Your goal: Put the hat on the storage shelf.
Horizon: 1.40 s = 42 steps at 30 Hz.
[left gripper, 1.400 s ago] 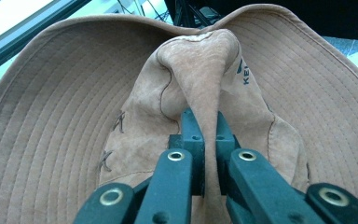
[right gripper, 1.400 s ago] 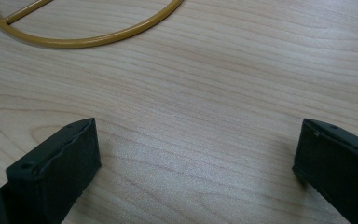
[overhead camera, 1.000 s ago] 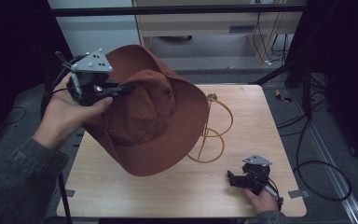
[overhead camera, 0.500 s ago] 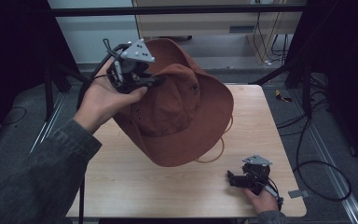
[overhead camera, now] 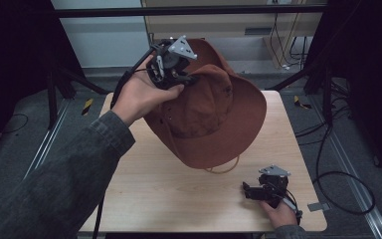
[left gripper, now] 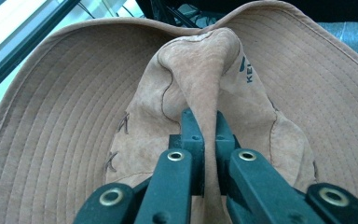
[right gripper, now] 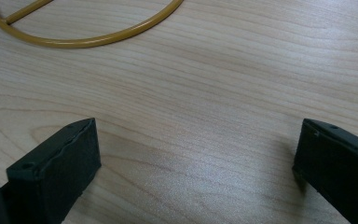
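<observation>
Wooden table, hat pinched in left gripper

1. The brown hat is wide-brimmed suede with a stitched brim.
2. Its crown is pinched into a fold and it hangs tilted above the table.
3. Dark lettering marks the crown, apparently a logo.

A yellow wire ring is laid flat on the pale wooden table; black cables are strewn over the grey floor.
</observation>
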{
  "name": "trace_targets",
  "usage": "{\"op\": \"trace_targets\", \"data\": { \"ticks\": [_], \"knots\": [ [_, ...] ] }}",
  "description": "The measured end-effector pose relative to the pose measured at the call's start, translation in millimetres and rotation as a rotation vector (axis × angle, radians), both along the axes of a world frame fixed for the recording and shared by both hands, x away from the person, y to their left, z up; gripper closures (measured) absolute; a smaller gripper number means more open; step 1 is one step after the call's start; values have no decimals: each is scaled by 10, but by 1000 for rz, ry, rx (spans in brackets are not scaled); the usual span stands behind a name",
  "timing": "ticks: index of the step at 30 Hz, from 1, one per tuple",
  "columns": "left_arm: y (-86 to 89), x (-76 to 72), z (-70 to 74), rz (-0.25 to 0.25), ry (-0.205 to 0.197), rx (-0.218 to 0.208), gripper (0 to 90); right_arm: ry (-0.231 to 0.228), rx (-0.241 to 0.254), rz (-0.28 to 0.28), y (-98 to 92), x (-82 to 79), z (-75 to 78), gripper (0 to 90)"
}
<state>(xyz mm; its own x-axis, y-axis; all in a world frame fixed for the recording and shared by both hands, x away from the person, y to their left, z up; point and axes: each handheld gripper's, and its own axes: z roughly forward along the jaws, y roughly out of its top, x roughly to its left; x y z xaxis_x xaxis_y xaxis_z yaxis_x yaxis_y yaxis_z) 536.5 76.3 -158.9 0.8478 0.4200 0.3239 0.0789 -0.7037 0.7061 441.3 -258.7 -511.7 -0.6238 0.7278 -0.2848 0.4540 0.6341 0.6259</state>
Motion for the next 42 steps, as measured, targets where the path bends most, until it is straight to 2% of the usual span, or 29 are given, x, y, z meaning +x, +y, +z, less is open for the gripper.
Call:
{"op": "trace_targets", "data": {
  "ticks": [3,11,14,22,24,32,42],
  "knots": [
    [-121,65,-32,-19,6,-6,884,1,-1,-1,-1,-2,2,5],
    [-339,151,-122,-30,31,-12,884,1,-1,0,-2,-1,2,5],
    [-456,200,-220,-38,50,13,883,1,0,0,-2,-2,2,5],
    [-587,264,-320,-41,75,17,881,-7,-8,10,-13,9,6,5],
    [-655,269,-369,-45,85,39,880,-6,-7,10,-12,8,6,5],
    [-730,312,-457,-34,94,44,877,-2,-6,8,-13,5,8,5],
    [-705,342,-530,-39,112,39,860,-7,-6,9,-13,8,6,6]
  ]
}}
